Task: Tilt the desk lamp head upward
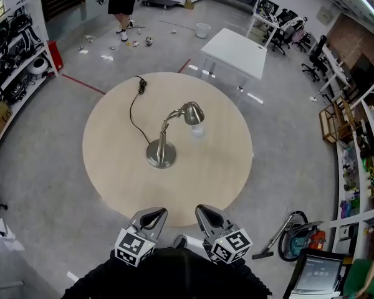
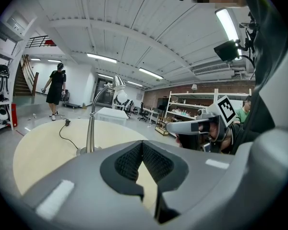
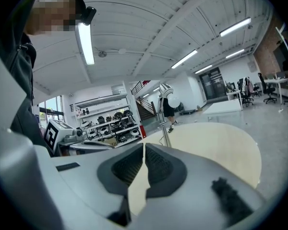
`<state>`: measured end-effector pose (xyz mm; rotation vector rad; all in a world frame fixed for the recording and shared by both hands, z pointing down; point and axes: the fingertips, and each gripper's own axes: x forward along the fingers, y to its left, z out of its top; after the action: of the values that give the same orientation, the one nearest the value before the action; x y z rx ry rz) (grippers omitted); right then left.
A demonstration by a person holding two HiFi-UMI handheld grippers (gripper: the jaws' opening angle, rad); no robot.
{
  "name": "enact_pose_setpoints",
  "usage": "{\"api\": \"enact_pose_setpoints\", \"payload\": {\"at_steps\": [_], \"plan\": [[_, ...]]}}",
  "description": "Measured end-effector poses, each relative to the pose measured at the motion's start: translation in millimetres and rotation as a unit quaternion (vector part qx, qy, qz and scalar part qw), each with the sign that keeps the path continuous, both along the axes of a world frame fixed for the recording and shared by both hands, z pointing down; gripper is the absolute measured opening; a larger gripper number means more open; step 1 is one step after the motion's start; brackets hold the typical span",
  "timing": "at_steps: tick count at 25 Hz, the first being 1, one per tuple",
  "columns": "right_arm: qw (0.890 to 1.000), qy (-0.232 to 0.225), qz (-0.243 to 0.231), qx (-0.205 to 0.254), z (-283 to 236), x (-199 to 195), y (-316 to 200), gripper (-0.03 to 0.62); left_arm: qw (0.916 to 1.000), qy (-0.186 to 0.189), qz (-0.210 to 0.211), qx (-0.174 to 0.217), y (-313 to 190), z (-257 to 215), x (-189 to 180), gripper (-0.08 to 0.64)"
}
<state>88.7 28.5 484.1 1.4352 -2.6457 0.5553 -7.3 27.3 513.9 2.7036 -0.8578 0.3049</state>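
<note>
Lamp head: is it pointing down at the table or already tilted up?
Pointing down. In the left gripper view the bulb sits below the lamp head, facing the table.

The round pale table [image 1: 218, 167] has a smooth, matt, wood-look top; the silver desk lamp [image 1: 161, 152] looks like brushed metal, with a soft sheen on its round base and domed lamp head [image 1: 194, 112]; its bulb [image 1: 198, 129] is frosted white; its thin black cord [image 1: 131, 112] looks matt, rubber or plastic; the grey floor [image 1: 50, 154] is glossy, with bright reflections; the left hand-held gripper [image 2: 142, 147] and right hand-held gripper [image 3: 144, 150] are smooth matt grey plastic; their black pads [image 2: 127, 164] are finely ridged.
</note>
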Motion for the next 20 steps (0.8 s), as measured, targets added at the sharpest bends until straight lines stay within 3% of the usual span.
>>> {"api": "enact_pose_setpoints", "payload": {"at_steps": [20], "plan": [[1.0, -0.001, -0.004, -0.004, 8.5, -1.6, -7.8, 0.015, 1.0, -0.006, 0.0, -0.003, -8.5, 6.9, -1.6, 0.006]]}}
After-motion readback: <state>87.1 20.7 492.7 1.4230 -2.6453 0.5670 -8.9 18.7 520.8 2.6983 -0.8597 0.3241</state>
